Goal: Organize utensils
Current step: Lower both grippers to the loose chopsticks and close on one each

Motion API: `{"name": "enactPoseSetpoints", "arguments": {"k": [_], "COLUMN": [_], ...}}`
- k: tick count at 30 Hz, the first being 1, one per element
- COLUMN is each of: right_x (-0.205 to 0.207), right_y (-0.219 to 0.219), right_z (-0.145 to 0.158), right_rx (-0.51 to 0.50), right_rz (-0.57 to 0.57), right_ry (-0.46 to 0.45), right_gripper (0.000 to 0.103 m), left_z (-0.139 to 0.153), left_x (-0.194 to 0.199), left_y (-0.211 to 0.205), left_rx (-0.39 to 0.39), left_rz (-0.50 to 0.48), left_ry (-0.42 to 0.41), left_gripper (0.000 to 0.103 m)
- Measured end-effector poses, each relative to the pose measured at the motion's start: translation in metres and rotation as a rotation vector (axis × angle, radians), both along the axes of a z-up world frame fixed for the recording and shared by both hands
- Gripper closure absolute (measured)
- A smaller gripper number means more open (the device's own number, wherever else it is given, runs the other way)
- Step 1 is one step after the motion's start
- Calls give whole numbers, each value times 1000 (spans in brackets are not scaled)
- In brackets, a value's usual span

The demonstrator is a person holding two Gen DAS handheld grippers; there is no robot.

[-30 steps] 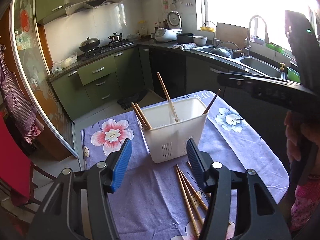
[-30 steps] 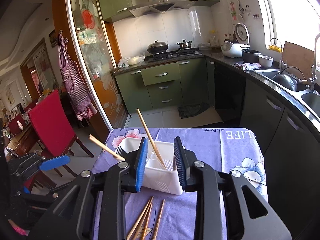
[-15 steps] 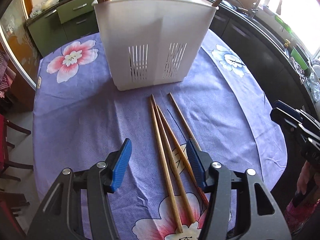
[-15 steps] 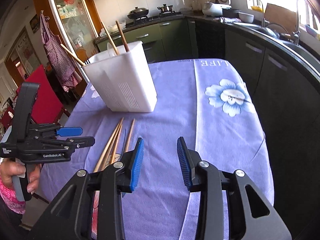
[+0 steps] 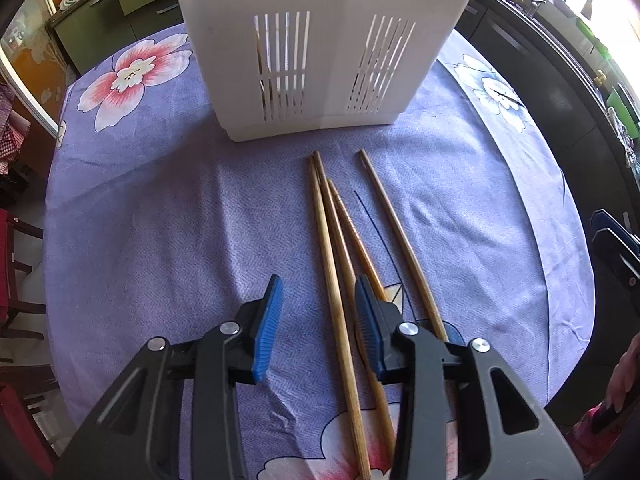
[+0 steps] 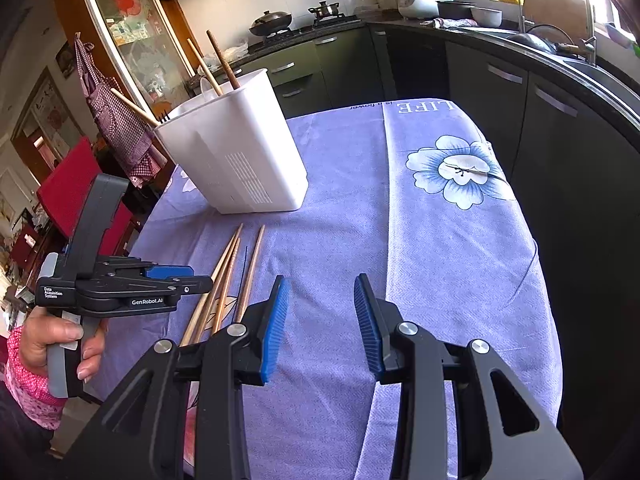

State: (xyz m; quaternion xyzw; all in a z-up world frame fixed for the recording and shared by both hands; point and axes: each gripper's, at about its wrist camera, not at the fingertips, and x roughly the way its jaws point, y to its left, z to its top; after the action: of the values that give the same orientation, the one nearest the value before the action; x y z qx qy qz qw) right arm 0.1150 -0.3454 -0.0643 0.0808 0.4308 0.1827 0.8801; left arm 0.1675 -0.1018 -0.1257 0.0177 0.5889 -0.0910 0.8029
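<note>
Several wooden chopsticks (image 5: pixel 332 248) lie side by side on the purple flowered tablecloth in front of a white slotted utensil holder (image 5: pixel 320 48). My left gripper (image 5: pixel 318 320) is open and low over them, its jaws astride the leftmost sticks. In the right wrist view the holder (image 6: pixel 236 152) stands at the left with several chopsticks upright in it, the loose chopsticks (image 6: pixel 224 280) lie before it, and the left gripper (image 6: pixel 160 284) hovers at their near ends. My right gripper (image 6: pixel 320 316) is open and empty over bare cloth to the right of them.
The tablecloth (image 6: pixel 440 240) covers a small table whose right edge drops toward dark kitchen cabinets (image 6: pixel 540 120). A red chair (image 6: pixel 68 196) stands beyond the table's left side. A counter with stove and sink runs behind.
My left gripper has dropped from above the holder down and closer to the loose chopsticks, and its jaws have narrowed. My right gripper pulled back from the holder to the table's right side.
</note>
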Motion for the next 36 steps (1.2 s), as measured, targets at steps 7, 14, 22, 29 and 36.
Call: {"name": "enactPoseSetpoints", "arguments": {"k": [7, 14, 22, 29, 36], "right_x": [4, 19, 43, 59, 61], "right_y": [11, 59, 125, 148, 159], "right_z": [-2, -12, -43, -62, -67], "right_rx": [-12, -82, -219, -311, -340], "right_rz": [20, 124, 237, 228, 241], "right_ry": [13, 49, 104, 133, 136], "right_gripper": [66, 66, 66, 68, 80], "left_z": [-6, -6, -6, -4, -4], "left_x": [3, 5, 8, 11, 9], "left_y": [2, 2, 30, 46, 48], "left_rx": [16, 40, 15, 21, 23], "left_rz": [-3, -6, 5, 12, 6], "left_ry": [6, -2, 18, 22, 19], "left_gripper": [71, 88, 95, 96, 96]}}
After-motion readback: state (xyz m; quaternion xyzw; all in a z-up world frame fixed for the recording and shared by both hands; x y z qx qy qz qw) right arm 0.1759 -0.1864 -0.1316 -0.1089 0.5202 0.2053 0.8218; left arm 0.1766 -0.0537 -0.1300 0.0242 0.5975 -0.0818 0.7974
